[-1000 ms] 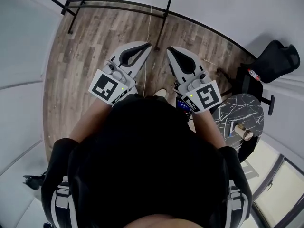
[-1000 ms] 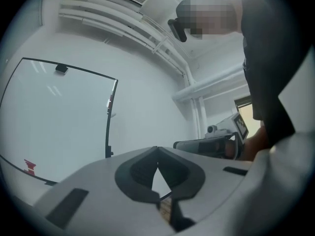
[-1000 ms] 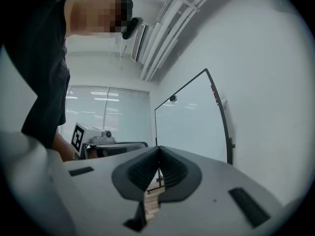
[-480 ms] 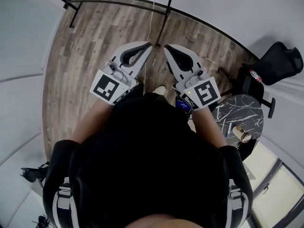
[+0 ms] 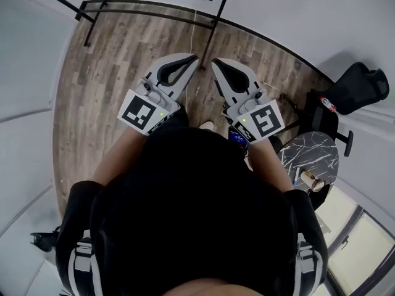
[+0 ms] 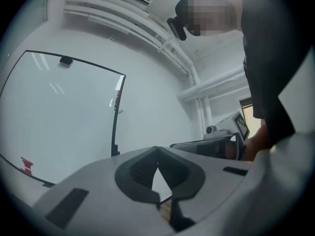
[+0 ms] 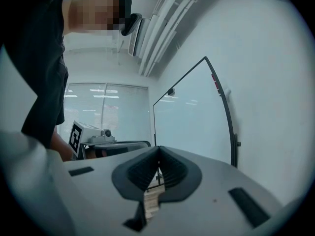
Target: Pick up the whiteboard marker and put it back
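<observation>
No whiteboard marker shows clearly in any view. Both grippers are held side by side before the person's chest and point level toward a whiteboard. In the head view my left gripper (image 5: 196, 58) and my right gripper (image 5: 214, 62) are both shut and hold nothing. The left gripper view has its tips (image 6: 157, 149) touching, with the whiteboard (image 6: 59, 117) ahead at the left. The right gripper view shows its jaws (image 7: 158, 149) pressed together, and the whiteboard (image 7: 192, 117) stands ahead at the right.
The black floor frame of the whiteboard stand (image 5: 148, 8) lies ahead on the wooden floor. A small round marble table (image 5: 311, 153) at the right carries a roll and a thin blue item (image 5: 303, 179). A black chair (image 5: 361, 85) stands beyond it.
Both grippers stay shut and empty. The right one has edged a little toward the left one, and the marble table has slid slightly lower in the head view.
</observation>
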Available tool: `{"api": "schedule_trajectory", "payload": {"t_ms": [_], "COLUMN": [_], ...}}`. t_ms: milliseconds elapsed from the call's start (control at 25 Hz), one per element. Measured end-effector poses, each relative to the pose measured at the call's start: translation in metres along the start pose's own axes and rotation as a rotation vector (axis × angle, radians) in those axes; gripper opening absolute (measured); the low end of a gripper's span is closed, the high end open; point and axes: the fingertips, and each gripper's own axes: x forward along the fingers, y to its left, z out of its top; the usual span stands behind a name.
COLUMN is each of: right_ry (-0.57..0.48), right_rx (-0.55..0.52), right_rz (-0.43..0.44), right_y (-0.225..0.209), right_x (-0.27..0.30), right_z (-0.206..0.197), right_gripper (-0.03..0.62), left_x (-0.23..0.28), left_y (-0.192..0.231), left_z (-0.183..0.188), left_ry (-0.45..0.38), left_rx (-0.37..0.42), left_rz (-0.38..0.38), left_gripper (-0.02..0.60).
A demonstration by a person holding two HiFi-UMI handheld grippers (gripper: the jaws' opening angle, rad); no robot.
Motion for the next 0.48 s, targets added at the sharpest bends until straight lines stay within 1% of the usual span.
{"api": "schedule_trajectory", "payload": {"t_ms": [120,240,480], "right_ry": [0.009,0.015,0.026], "right_rx": [-0.007,-0.02,-0.035], "right_rz": [-0.025,-0.046,-0.088], "right_y": [-0.018,-0.034,-0.058], "right_x": [0.036,0.072,0.131], "right_z": [0.001,0.002,0.005], "right_gripper": [-0.006,-0.006,-0.006], "left_x": [0.009,0.017,0.03], "left_y": [0.038,0.075,0.136], "left_z": [0.001,0.004,0.005], "left_ry": [0.003,-0.018,-0.003], "left_rx": [0.009,0.007,0.011], "left_rz": [-0.011,-0.031,-0.085], "left_gripper": [0.003,0.003,0.003]}}
